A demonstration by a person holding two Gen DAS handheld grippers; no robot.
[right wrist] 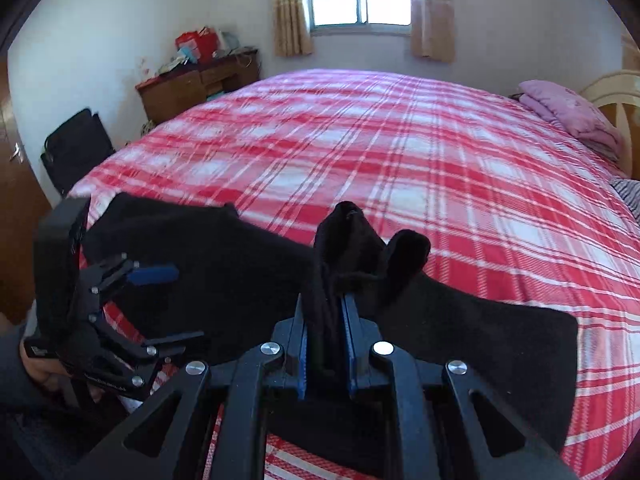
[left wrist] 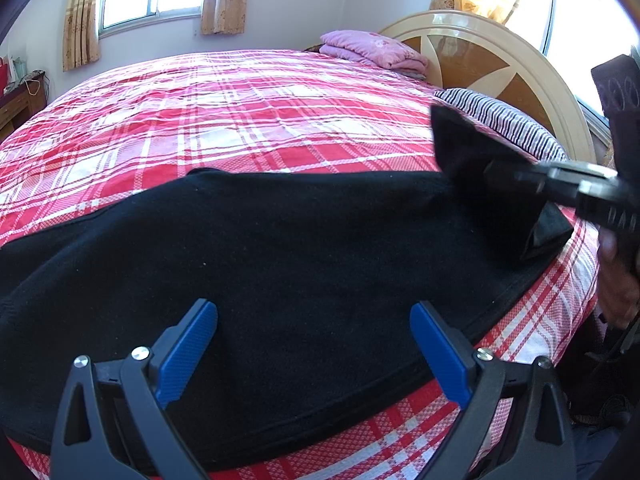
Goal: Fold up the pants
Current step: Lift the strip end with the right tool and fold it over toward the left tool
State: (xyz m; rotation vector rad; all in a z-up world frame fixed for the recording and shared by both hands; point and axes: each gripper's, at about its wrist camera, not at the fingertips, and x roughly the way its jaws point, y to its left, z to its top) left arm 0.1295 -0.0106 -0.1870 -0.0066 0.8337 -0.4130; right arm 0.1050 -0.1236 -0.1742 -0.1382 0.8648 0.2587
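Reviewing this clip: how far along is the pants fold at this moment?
Done: the black pants lie spread along the near edge of the plaid bed.
In hand: the right gripper is shut on a bunched end of the fabric, lifted off the bed. The left gripper is open above the cloth, gripping nothing.
Left: no finished fold is visible; the lifted end needs laying over and flattening.

Pants lie along the bed's near edge; folded blanket and pillow sit at its headboard end.

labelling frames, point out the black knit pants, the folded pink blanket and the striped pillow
black knit pants [left wrist: 280, 248], left wrist view, flat middle
folded pink blanket [left wrist: 372, 48], left wrist view, top fold
striped pillow [left wrist: 508, 120], left wrist view, upper face
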